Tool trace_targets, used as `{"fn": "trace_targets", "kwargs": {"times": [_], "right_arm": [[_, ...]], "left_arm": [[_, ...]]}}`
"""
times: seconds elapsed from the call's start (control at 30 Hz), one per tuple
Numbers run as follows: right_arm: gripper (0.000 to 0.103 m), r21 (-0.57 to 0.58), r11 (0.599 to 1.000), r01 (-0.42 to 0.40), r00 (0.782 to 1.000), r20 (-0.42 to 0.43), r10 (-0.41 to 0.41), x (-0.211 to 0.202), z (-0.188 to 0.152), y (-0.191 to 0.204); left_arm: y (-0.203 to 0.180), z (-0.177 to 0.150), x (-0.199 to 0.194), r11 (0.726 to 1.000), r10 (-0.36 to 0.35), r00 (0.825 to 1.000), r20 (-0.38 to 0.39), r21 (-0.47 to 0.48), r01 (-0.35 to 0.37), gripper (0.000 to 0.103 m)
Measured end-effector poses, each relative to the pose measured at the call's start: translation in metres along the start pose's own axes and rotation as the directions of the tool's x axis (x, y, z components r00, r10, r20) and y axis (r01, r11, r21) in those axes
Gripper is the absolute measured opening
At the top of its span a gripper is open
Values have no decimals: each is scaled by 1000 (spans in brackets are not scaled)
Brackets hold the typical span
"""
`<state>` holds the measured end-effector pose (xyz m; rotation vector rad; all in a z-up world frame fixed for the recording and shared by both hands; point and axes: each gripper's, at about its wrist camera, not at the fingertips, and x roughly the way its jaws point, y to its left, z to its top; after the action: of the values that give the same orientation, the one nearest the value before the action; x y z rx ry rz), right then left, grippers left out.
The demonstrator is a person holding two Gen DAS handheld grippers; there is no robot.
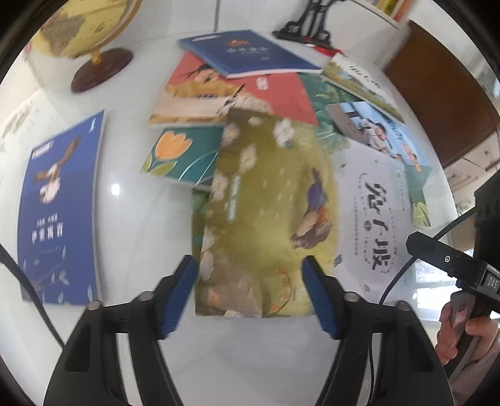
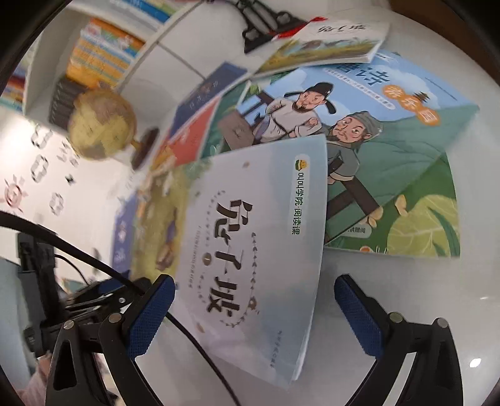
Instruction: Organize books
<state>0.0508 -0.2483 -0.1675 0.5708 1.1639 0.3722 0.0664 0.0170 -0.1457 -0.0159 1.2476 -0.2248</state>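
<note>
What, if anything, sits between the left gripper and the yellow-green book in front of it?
Nothing visible. The left gripper is open, its fingers either side of the yellow-green book's near edge. That book lies on top of the pile, overlapping the tulip book.

Motion blur smears the olive-yellow book (image 1: pixel 268 203), so its title is unreadable. It hides most of the teal tulip book (image 1: pixel 178 153). The globe (image 1: pixel 78 28) is cut off by the frame's top edge. In the right wrist view, the shelved books (image 2: pixel 100 53) are too blurred to read
</note>
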Motion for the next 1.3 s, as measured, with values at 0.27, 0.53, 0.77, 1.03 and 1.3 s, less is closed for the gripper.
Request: {"fn": "trace_targets", "kwargs": {"times": [0.27, 0.53, 0.77, 1.03, 1.3], "right_arm": [[102, 64, 998, -6, 1000, 10, 5, -14, -9, -6], [102, 238, 964, -117, 993, 6, 119, -37, -60, 4], [101, 380, 902, -205, 976, 16, 215, -12, -63, -19], [102, 383, 890, -249, 969, 111, 223, -16, -3, -19], [101, -135, 972, -192, 955, -256, 153, -10, 95, 45]], "left_arm": [[-16, 59, -5, 978, 50, 998, 40, 201, -57, 67], [-57, 124, 23, 890, 29, 999, -16, 455, -18, 67], [-54, 127, 55, 871, 3, 989, -151, 487, 72, 69], [-23, 100, 46, 905, -21, 987, -157, 416, 85, 69], [-13, 73, 36, 938, -36, 992, -124, 338, 77, 69]]}}
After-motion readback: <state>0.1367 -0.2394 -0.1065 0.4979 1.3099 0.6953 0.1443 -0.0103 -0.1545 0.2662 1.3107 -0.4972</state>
